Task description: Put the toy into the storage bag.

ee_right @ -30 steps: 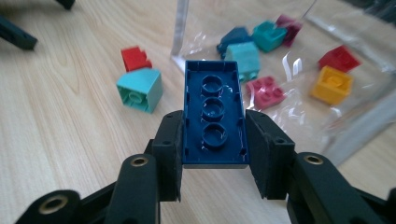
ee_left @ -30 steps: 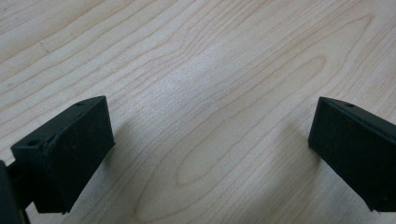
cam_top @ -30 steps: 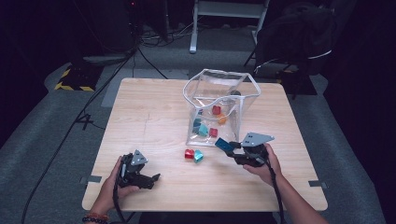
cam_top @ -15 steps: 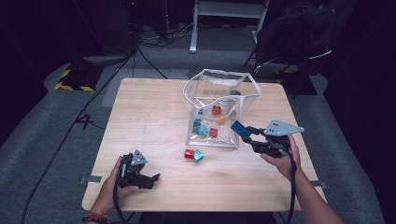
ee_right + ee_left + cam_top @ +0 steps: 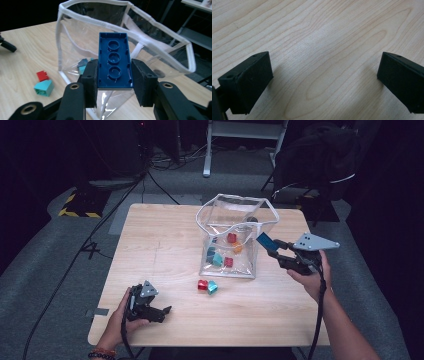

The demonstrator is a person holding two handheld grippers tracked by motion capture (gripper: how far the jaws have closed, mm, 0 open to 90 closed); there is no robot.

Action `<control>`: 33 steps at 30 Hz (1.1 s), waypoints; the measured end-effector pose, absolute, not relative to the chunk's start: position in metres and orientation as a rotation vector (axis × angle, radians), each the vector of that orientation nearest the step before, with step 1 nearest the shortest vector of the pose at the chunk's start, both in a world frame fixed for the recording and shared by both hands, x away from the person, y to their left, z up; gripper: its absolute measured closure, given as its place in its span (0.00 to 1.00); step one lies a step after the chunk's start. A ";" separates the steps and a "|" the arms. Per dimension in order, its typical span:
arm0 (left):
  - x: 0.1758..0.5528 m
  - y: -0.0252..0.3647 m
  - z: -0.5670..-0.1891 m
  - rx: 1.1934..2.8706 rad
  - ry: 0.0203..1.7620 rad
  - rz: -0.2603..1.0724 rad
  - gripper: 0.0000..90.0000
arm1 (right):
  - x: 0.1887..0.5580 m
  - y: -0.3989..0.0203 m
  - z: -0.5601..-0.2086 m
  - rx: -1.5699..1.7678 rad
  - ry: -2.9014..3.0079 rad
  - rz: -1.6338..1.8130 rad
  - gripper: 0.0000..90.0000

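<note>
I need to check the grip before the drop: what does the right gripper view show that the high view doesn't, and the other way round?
Right gripper view: the blue brick is clamped hollow side up between the right tool's pads, three round sockets showing, in front of the clear bag's white rim.

High view: the left tool resting low near the table's front left corner, plus red, orange and teal pieces lying inside the bag.

Both: the held brick, the bag, and the loose red block and teal block on the table beside it.
</note>
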State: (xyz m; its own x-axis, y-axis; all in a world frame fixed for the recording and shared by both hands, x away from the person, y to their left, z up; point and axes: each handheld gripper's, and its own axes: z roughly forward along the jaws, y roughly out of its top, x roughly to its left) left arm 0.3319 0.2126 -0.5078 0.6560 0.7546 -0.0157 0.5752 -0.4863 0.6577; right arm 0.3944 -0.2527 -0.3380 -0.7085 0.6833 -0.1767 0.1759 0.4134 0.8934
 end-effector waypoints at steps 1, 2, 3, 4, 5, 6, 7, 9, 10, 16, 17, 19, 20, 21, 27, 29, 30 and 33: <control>0.332 0.213 -0.508 2.233 1.024 0.366 0.00 | 0.396 -0.253 -0.336 0.734 2.142 1.270 0.66; 0.332 0.213 -0.508 2.233 1.026 0.365 0.00 | 0.399 -0.253 -0.333 0.741 2.136 1.281 0.66; 0.332 0.213 -0.508 2.233 1.026 0.364 0.00 | 0.401 -0.253 -0.331 0.744 2.134 1.286 0.66; 0.332 0.213 -0.508 2.233 1.024 0.366 0.00 | 0.404 -0.253 -0.330 0.753 2.133 1.287 0.66; 0.332 0.213 -0.508 2.233 1.024 0.366 0.00 | 0.405 -0.253 -0.329 0.757 2.131 1.287 0.66; 0.332 0.213 -0.508 2.233 1.026 0.364 0.00 | 0.408 -0.252 -0.326 0.763 2.128 1.288 0.66; 0.332 0.213 -0.508 2.233 1.024 0.366 0.00 | 0.410 -0.252 -0.325 0.765 2.125 1.287 0.66; 0.332 0.213 -0.508 2.233 1.026 0.364 0.00 | 0.414 -0.250 -0.322 0.772 2.122 1.285 0.66; 0.332 0.213 -0.508 2.233 1.026 0.364 0.00 | 0.416 -0.250 -0.322 0.774 2.123 1.281 0.66; 0.332 0.213 -0.508 2.233 1.026 0.364 0.00 | 0.427 -0.241 -0.314 0.777 2.120 1.257 0.66; 0.332 0.213 -0.508 2.233 1.024 0.366 0.00 | 0.429 -0.239 -0.313 0.778 2.121 1.257 0.66; 0.332 0.213 -0.508 2.233 1.024 0.366 0.00 | 0.433 -0.235 -0.309 0.776 2.120 1.250 0.66; 0.332 0.213 -0.508 2.233 1.025 0.364 0.00 | 0.435 -0.231 -0.308 0.777 2.122 1.244 0.66; 0.332 0.213 -0.508 2.233 1.024 0.366 0.00 | 0.437 -0.228 -0.307 0.777 2.125 1.241 0.66; 0.332 0.213 -0.508 2.233 1.024 0.366 0.00 | 0.447 -0.206 -0.305 0.755 2.145 1.222 0.66; 0.332 0.213 -0.508 2.233 1.026 0.364 0.00 | 0.449 -0.196 -0.305 0.745 2.159 1.215 0.66; 0.332 0.213 -0.508 2.233 1.025 0.364 0.00 | 0.450 -0.193 -0.305 0.740 2.162 1.213 0.66; 0.332 0.213 -0.508 2.233 1.024 0.365 0.00 | 0.454 -0.179 -0.307 0.724 2.182 1.199 0.66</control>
